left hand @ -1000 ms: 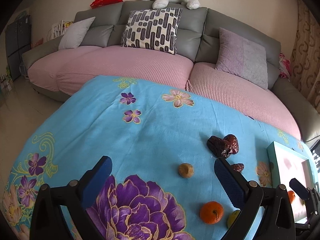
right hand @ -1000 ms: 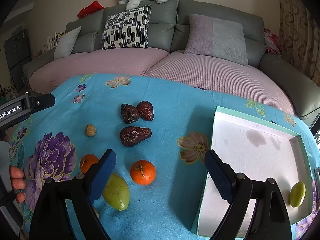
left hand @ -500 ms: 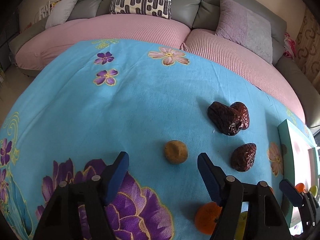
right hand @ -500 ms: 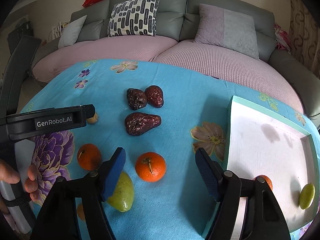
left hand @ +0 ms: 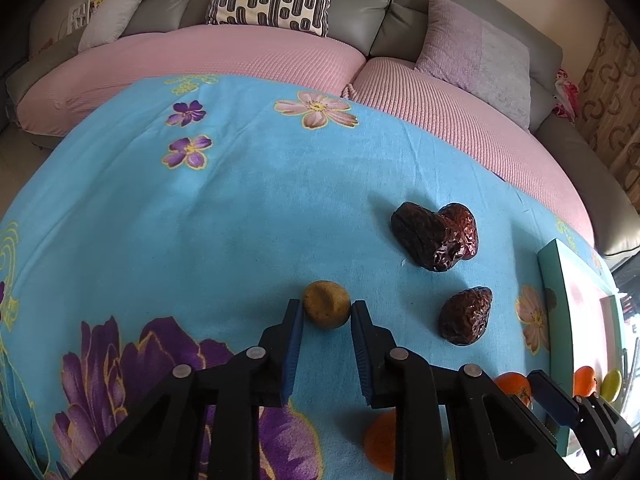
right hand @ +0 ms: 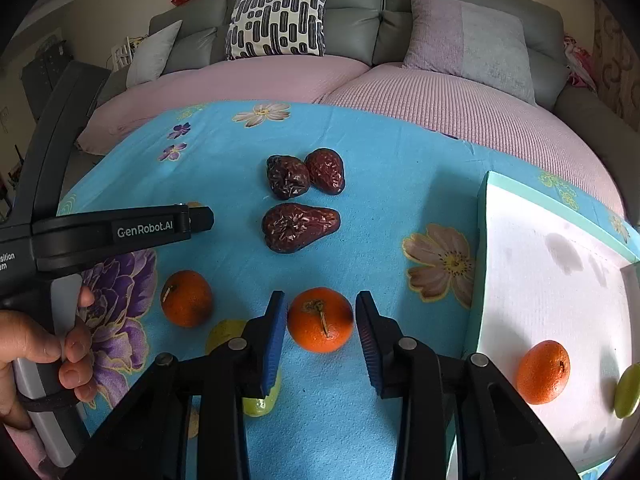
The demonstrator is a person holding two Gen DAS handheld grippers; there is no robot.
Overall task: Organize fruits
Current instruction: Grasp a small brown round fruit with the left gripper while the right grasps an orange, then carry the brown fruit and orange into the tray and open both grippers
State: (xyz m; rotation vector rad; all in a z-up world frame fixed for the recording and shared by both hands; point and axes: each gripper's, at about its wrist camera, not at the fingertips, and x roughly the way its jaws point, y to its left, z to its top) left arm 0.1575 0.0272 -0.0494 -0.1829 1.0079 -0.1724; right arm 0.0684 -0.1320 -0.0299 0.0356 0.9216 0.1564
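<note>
Two grippers sit low over the blue cloth (left hand: 240,216), each with its jaws just drawn in around a fruit. Between the left gripper (left hand: 327,310) jaws is a small tan fruit (left hand: 326,309), both blue pads pressed against its sides at the tips. Off to the right of those jaws lie three dates: a pair (left hand: 434,236) touching each other further ahead, and a single one (left hand: 466,316) nearer. The right gripper (right hand: 320,320) pinches an orange (right hand: 320,319) the same way, a pad on each side, stem facing up. Left of its jaws lies another orange (right hand: 186,298), and a green fruit (right hand: 256,400) lies half hidden under the left finger. Ahead of the jaws are the same three dates. To the right stands the tray (right hand: 486,200), its near wall just beside the right finger, with one orange (right hand: 542,372) and a green fruit (right hand: 628,390) already inside. A hand (right hand: 36,360) grips the left gripper's handle at the left edge.
</note>
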